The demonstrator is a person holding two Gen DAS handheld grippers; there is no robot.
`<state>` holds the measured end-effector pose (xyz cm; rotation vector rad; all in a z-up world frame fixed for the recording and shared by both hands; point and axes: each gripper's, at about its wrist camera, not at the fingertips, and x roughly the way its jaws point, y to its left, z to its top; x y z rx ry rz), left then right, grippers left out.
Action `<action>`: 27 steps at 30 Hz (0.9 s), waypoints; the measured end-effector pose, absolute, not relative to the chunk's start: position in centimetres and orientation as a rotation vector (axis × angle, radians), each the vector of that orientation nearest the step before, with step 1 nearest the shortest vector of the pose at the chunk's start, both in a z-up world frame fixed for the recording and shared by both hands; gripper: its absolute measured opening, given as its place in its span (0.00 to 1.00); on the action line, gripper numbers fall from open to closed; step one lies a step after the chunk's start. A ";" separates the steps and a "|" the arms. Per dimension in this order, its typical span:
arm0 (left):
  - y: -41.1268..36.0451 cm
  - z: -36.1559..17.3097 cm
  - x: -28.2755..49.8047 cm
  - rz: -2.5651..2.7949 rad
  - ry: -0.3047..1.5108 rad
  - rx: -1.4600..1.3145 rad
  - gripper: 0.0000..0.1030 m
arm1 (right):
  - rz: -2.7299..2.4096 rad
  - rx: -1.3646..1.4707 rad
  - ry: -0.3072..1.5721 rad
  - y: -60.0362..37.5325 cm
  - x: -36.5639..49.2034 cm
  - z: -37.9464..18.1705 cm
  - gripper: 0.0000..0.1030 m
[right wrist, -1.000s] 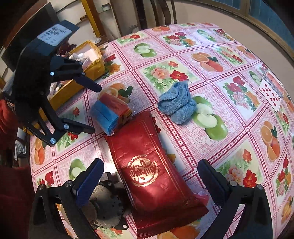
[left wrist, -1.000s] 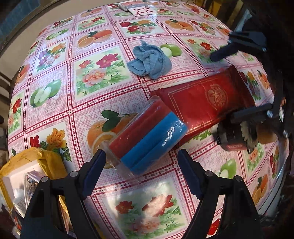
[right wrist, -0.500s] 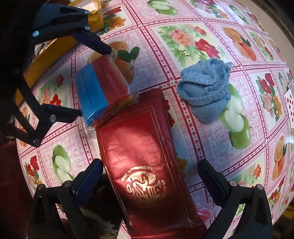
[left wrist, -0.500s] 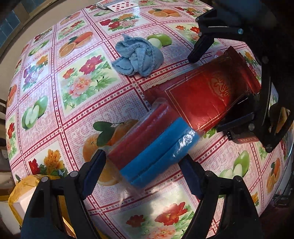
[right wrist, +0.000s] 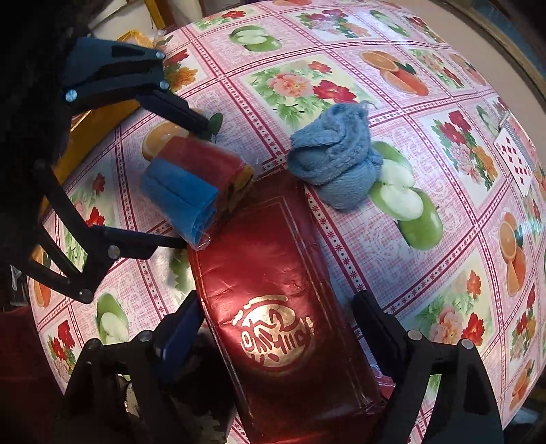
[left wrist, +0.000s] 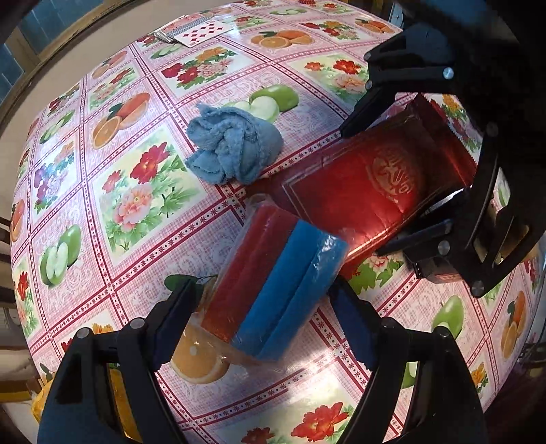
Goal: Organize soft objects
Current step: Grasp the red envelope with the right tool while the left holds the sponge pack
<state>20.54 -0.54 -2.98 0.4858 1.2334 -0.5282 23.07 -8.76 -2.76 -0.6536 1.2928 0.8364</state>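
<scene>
A clear-wrapped pack of red and blue sponges (left wrist: 276, 283) lies on the fruit-print tablecloth (left wrist: 136, 191) between the spread fingers of my left gripper (left wrist: 262, 300), which is open around it. Touching its far end is a shiny red foil packet (right wrist: 283, 307) with a gold emblem. My right gripper (right wrist: 276, 314) is open and straddles that packet, a finger on each side. A crumpled blue cloth (left wrist: 235, 150) sits beyond both, by a printed green apple. In the right wrist view the sponge pack (right wrist: 191, 181) and the left gripper (right wrist: 191, 184) appear at upper left.
A yellow box (right wrist: 102, 112) of small items stands at the table edge behind the left gripper. Playing cards (left wrist: 194, 32) lie at the far side of the table. A dark object (left wrist: 440, 269) sits under the red packet's near end.
Both grippers have come lower and closer to the table: the left now frames the sponge pack, the right straddles the red packet. The objects have not moved.
</scene>
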 end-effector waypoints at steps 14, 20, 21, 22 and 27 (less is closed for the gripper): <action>-0.1 -2.2 17.2 -0.502 1.202 0.349 0.43 | 0.704 -0.487 1.218 -11.9 23.6 -1.2 0.66; 0.9 -1.9 16.6 -0.410 1.178 0.269 0.41 | 0.639 -0.391 1.181 -13.9 23.4 -0.4 0.63; 1.1 -1.7 16.5 -0.400 1.184 0.252 0.41 | 0.628 -0.363 1.177 -14.6 23.4 -0.2 0.63; 1.4 -1.3 16.4 -0.395 1.183 0.229 0.41 | 0.613 -0.344 1.176 -14.9 23.2 -0.1 0.63; 2.6 0.0 16.3 -0.356 1.164 0.166 0.41 | 0.578 -0.271 1.172 -15.7 22.7 -0.5 0.61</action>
